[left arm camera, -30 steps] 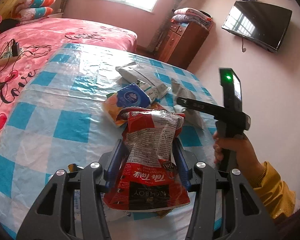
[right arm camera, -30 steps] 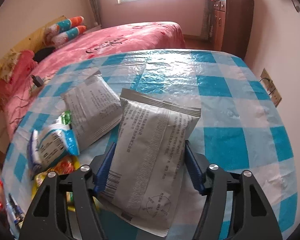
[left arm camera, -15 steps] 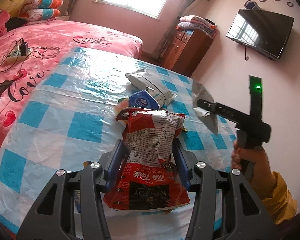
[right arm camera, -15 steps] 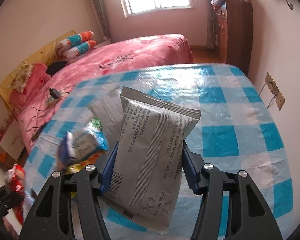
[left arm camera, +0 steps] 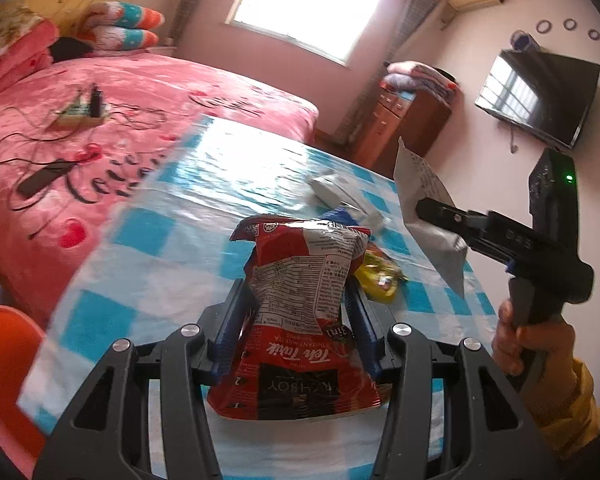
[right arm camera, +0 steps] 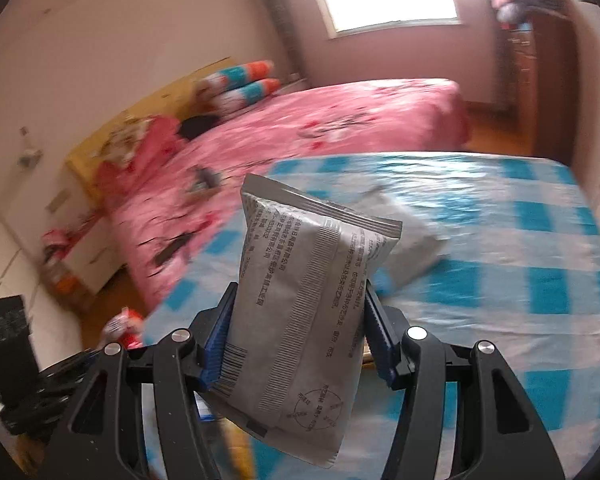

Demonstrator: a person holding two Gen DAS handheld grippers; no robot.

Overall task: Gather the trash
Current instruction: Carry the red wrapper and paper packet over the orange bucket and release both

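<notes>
The left wrist camera is sitting just behind its own fingers, looking along them across the checked table (left arm camera: 204, 184) toward the window (left arm camera: 308, 4) and wall TV (left arm camera: 536, 96), with the right gripper (left arm camera: 424, 206) showing at its right edge. The right wrist camera is looking from close behind its fingers over the same table (right arm camera: 520, 216) toward the pink bed (right arm camera: 340, 128), which both views are sharing.

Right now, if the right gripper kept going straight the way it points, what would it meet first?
Probably the second grey packet lying on the checked tablecloth, just beyond the grey packet held in the right gripper. Motion blur leaves the depth uncertain.
</notes>
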